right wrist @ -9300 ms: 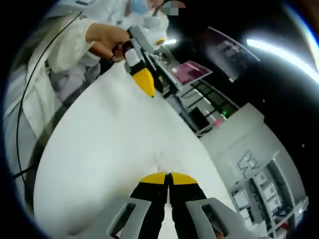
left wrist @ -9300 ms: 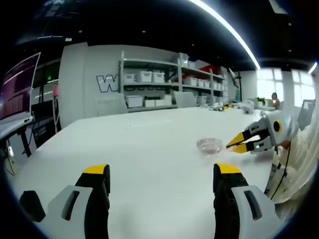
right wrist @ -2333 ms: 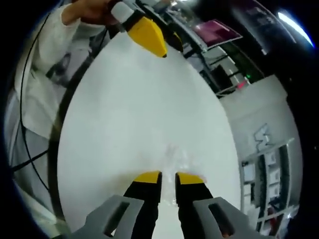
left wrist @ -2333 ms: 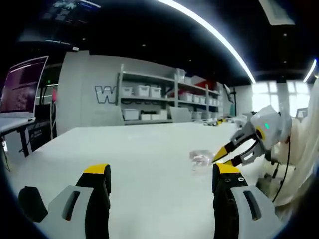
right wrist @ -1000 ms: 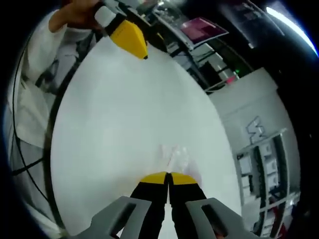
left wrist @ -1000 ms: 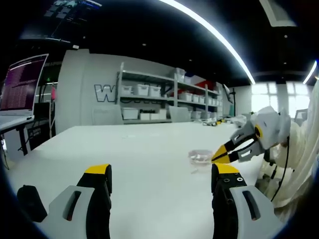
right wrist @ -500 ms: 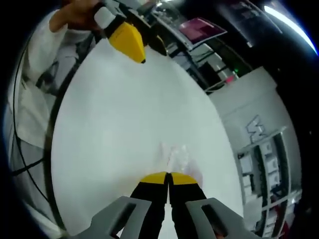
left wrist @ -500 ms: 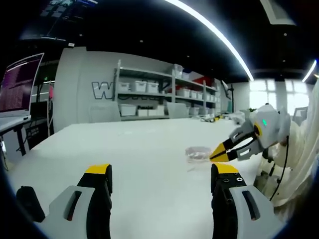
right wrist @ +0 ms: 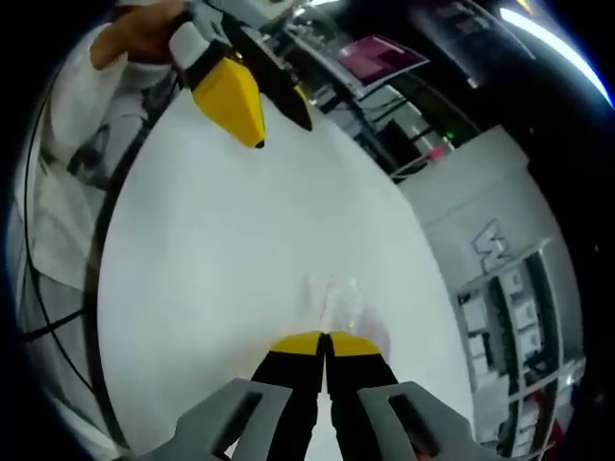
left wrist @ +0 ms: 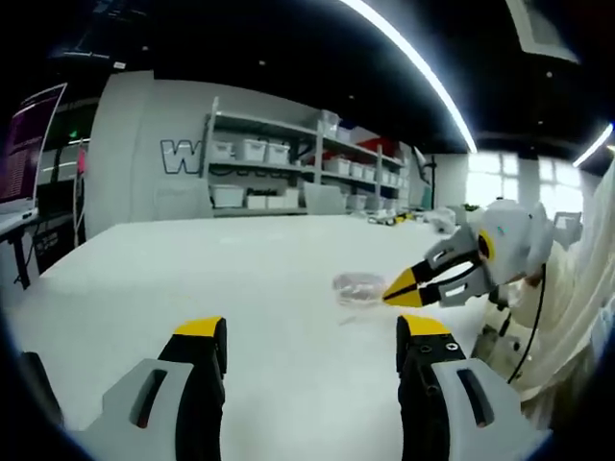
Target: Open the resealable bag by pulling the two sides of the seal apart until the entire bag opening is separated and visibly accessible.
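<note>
Clear crumpled resealable plastic bag [right wrist: 338, 305] on white bench [right wrist: 221, 250], pinched by closed right tongs [right wrist: 325, 339]; left tongs [left wrist: 309, 328] wide, near. Next, probably: gripping opposite seal side.

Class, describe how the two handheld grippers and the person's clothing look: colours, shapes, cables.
The left gripper and the right gripper have black jaws with yellow tips on grey bodies. The right gripper's pale housing carries a green light. The person wears a white sleeve; a black cable hangs alongside.
</note>
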Motion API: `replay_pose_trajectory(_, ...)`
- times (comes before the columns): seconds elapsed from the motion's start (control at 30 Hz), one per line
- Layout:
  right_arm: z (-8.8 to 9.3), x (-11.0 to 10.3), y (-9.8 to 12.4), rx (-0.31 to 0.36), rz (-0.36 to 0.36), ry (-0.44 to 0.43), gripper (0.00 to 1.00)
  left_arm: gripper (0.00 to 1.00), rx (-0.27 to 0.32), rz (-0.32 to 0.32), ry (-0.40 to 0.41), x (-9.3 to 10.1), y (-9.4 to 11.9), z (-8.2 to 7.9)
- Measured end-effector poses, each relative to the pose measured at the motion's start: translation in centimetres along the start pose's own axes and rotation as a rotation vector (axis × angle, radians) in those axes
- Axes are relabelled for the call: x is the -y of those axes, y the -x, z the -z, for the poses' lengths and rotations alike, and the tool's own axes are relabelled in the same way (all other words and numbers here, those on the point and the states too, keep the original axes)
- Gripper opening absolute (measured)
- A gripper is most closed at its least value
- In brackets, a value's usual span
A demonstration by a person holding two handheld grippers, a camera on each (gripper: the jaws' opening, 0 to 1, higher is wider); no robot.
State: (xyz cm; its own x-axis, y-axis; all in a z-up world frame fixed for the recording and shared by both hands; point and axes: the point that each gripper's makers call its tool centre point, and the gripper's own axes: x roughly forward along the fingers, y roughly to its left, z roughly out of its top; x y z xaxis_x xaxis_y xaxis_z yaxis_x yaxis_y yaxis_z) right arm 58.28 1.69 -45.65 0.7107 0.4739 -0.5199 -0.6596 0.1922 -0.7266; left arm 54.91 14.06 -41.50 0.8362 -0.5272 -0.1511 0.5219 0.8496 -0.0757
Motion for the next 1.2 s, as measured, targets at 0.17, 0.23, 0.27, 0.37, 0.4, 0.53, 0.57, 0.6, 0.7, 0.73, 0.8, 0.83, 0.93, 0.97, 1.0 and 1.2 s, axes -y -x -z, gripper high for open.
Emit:
replay_pose_trajectory(0.17, 0.0, 0.1, 0.0, 0.009, 0.006, -0.010, 0.00, 0.70, -0.006, 0.032, 0.015, 0.9, -0.7, 0.0)
replay_pose_trajectory(0.23, -0.1, 0.2, 0.1, 0.015, 0.011, -0.014, 0.00, 0.70, -0.006, 0.045, 0.024, 1.3, -1.0, 0.0)
replay_pose_trajectory(0.27, -0.1, 0.3, 0.1, 0.017, 0.013, -0.017, 0.00, 0.69, -0.008, 0.054, 0.027, 1.5, -1.1, 0.0)
replay_pose_trajectory(0.37, -0.2, 0.3, 0.1, 0.024, 0.014, -0.023, 0.00, 0.68, -0.016, 0.080, 0.039, 2.3, -1.6, 0.1)
replay_pose_trajectory(0.4, -0.2, 0.3, 0.2, 0.024, 0.014, -0.023, 0.00, 0.68, -0.017, 0.083, 0.038, 2.4, -1.7, 0.1)
replay_pose_trajectory(0.53, 0.0, 0.2, 0.2, 0.025, 0.012, -0.029, 0.00, 0.66, -0.036, 0.104, 0.053, 3.0, -2.2, 0.4)
replay_pose_trajectory(0.57, 0.0, 0.2, 0.2, 0.026, 0.012, -0.030, 0.00, 0.65, -0.041, 0.108, 0.055, 3.1, -2.3, 0.5)
replay_pose_trajectory(0.6, 0.0, 0.2, 0.2, 0.028, 0.012, -0.033, 0.00, 0.65, -0.046, 0.111, 0.058, 3.2, -2.4, 0.6)
replay_pose_trajectory(0.7, 0.1, 0.1, 0.3, 0.033, 0.012, -0.040, 0.00, 0.62, -0.057, 0.123, 0.069, 3.5, -2.5, 0.7)
replay_pose_trajectory(0.73, 0.1, 0.1, 0.3, 0.036, 0.013, -0.043, 0.00, 0.62, -0.060, 0.132, 0.079, 3.7, -2.7, 0.8)
replay_pose_trajectory(0.8, 0.0, 0.1, 0.3, 0.040, 0.013, -0.049, 0.00, 0.61, -0.064, 0.133, 0.092, 3.8, -2.9, 0.8)
replay_pose_trajectory(0.83, 0.0, 0.1, 0.2, 0.041, 0.013, -0.052, 0.00, 0.60, -0.063, 0.135, 0.094, 3.9, -2.9, 0.9)
replay_pose_trajectory(0.93, 0.0, 0.3, 0.3, 0.045, 0.018, -0.058, 0.00, 0.57, -0.056, 0.156, 0.118, 4.2, -3.3, 0.8)
replay_pose_trajectory(0.97, 0.0, 0.3, 0.3, 0.047, 0.019, -0.060, 0.00, 0.55, -0.058, 0.167, 0.134, 4.4, -3.4, 0.9)
replay_pose_trajectory(1.0, 0.1, 0.3, 0.3, 0.048, 0.020, -0.062, 0.00, 0.54, -0.057, 0.175, 0.149, 4.5, -3.6, 0.9)
replay_pose_trajectory(1.2, 0.1, 0.5, 0.3, 0.057, 0.026, -0.075, 0.00, 0.53, -0.061, 0.191, 0.191, 4.9, -4.2, 1.1)
